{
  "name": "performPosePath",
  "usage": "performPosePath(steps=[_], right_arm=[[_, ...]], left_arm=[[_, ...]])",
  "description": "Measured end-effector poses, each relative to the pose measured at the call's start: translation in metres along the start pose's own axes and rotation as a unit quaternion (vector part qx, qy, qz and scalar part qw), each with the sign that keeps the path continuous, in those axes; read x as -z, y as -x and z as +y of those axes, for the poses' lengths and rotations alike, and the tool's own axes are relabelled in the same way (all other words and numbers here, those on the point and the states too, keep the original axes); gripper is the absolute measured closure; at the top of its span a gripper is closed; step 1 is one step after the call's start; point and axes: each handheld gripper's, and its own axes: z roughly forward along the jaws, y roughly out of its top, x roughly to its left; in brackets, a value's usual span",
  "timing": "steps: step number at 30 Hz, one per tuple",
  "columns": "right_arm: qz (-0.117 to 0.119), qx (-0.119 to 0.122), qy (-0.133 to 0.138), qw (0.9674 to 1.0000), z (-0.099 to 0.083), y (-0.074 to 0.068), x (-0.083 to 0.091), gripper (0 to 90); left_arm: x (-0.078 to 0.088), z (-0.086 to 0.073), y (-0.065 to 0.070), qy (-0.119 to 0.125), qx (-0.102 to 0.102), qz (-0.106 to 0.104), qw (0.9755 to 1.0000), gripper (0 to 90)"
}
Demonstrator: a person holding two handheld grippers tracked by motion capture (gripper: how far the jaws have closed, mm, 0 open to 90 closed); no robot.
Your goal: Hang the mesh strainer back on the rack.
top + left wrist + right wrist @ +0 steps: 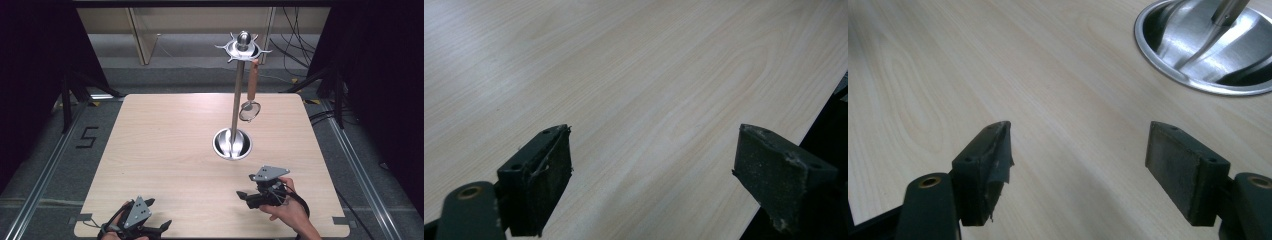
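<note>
1. Pale wood grain covers the table [165,150], which carries a steel utensil stand [232,144] a little right of centre, at about 2 o'clock from the table's middle.
2. Its round dished base [224,146] sits flat on the wood, and a slim pole [237,100] rises from it to a ring of hooks [243,48] topped by a shiny knob.
3. One small strainer [249,111] hangs from a hook at the ring's 4 o'clock side by its brown handle [253,82] — mesh bowl down, just beside the pole and apart from it, well above the base.
4. Right gripper [243,196]: held in the person's right hand [287,212] at about 5 o'clock from the stand's base, near it but not touching.
5. In the right gripper view its jaws stand wide apart with bare wood between them (nothing held), and the base's rim [1168,70] lies at 1 o'clock beyond the right-hand pad [1180,167].
6. Left gripper [162,227]: at the table's near edge, roughly 7 o'clock from the stand and well apart from it, with its grey plate [137,212] on top.
7. In the left gripper view its jaws are likewise spread wide over bare table — the table's edge [794,137] runs past the right-hand pad [776,170].
</note>
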Motion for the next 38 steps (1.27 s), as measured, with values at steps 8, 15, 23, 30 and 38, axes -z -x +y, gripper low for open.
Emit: performPosePath(steps=[8, 15, 23, 30, 38], right_arm=[[0.005, -0.013, -0.006, 0.9999, -0.009, -0.005, 0.002, 25.8], [0.013, -0.007, -0.006, 0.9999, -0.013, -0.008, 0.004, 25.6], [0.013, -0.006, -0.008, 0.9999, -0.018, -0.012, 0.007, 25.6], [0.013, -0.01, -0.008, 0.9998, -0.021, -0.011, 0.009, 25.6], [0.013, -0.006, -0.005, 0.9999, -0.022, -0.011, 0.008, 25.6]], left_arm=[[0.0, 0.0, 0.0, 0.0, 0.0, 0.0, 1.0, 14.8], [-0.001, -0.001, 0.002, 0.005, 0.016, -0.001, 0.9999, 14.8], [-0.001, -0.001, 0.002, 0.005, 0.016, -0.001, 0.9999, 14.8], [-0.001, -0.001, 0.002, -0.001, 0.016, -0.003, 0.9999, 14.8], [-0.001, -0.001, 0.002, -0.001, 0.016, -0.003, 0.9999, 14.8]])
